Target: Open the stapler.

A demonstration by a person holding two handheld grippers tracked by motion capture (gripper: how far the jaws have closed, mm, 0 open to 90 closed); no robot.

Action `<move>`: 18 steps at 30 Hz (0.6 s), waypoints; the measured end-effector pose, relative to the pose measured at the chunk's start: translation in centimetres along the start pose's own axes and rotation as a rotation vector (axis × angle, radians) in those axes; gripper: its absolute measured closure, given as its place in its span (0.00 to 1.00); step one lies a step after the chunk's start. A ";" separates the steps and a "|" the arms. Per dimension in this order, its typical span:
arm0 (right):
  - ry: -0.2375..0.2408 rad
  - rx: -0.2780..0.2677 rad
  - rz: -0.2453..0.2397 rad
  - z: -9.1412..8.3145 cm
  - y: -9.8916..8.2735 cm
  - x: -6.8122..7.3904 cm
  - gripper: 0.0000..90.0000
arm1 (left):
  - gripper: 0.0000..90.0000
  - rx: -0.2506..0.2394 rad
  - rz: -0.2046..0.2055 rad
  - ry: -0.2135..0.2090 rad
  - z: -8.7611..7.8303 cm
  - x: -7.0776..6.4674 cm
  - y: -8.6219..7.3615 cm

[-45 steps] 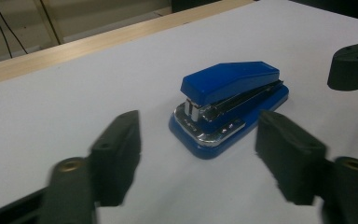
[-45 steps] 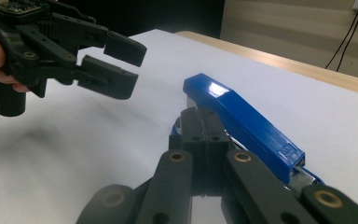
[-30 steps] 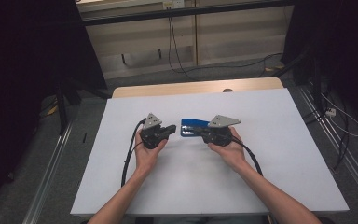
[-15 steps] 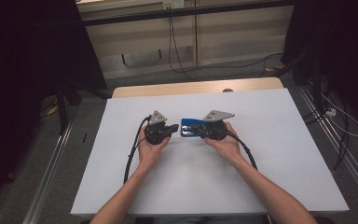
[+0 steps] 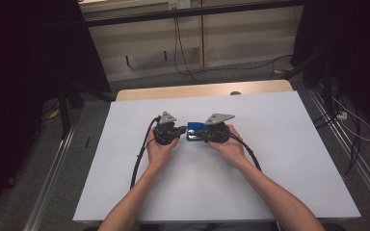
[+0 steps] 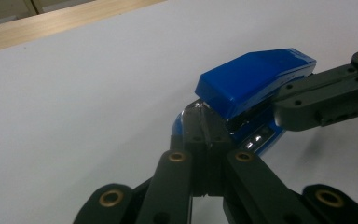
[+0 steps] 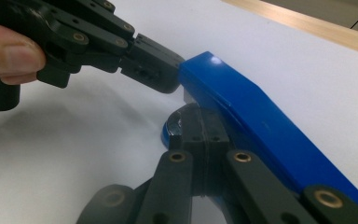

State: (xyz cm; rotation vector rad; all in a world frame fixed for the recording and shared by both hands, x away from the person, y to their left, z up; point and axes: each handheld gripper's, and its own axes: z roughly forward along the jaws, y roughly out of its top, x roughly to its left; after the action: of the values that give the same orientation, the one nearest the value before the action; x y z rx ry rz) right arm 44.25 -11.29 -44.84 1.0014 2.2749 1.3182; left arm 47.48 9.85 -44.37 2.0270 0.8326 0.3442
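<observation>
Both tongs (image 5: 179, 133) (image 5: 198, 135) lower, nearer, pinching blue stapler (image 5: 192, 131) ends

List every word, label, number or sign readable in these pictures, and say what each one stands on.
None can be read.
Blue stapler: its top is plain, with no brand or lettering showing.
Left tool and right tool: black jaws with brass rivets, no markings.
White table: bare of print.

No legible text, label, brand or number anywhere; glossy blue plastic stapler (image 6: 256, 79) unmarked, black gripper links likewise bare.
</observation>
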 end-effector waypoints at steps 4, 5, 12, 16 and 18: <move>-0.009 0.036 -0.002 0.4 -0.1 0.0 1.00 | 1.00 0.011 0.002 0.000 0.2 0.1 -0.1; -0.009 0.039 -0.005 0.5 -0.1 0.0 1.00 | 1.00 0.009 -0.003 0.001 0.3 0.1 -0.2; -0.009 0.062 -0.002 1.0 -0.1 0.2 1.00 | 1.00 0.002 -0.002 0.005 0.7 0.0 -0.2; -0.015 0.066 -0.005 1.1 0.0 0.4 1.00 | 1.00 0.000 0.005 0.006 0.6 0.0 -0.2; -0.012 0.060 0.009 1.1 -0.1 0.4 1.00 | 1.00 -0.001 0.004 0.008 0.6 0.0 -0.2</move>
State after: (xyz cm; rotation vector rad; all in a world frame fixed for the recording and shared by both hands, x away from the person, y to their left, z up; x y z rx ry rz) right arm 44.60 -10.33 -45.50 1.0382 2.3158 1.2510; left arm 47.71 9.50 -44.89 2.0275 0.8330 0.3550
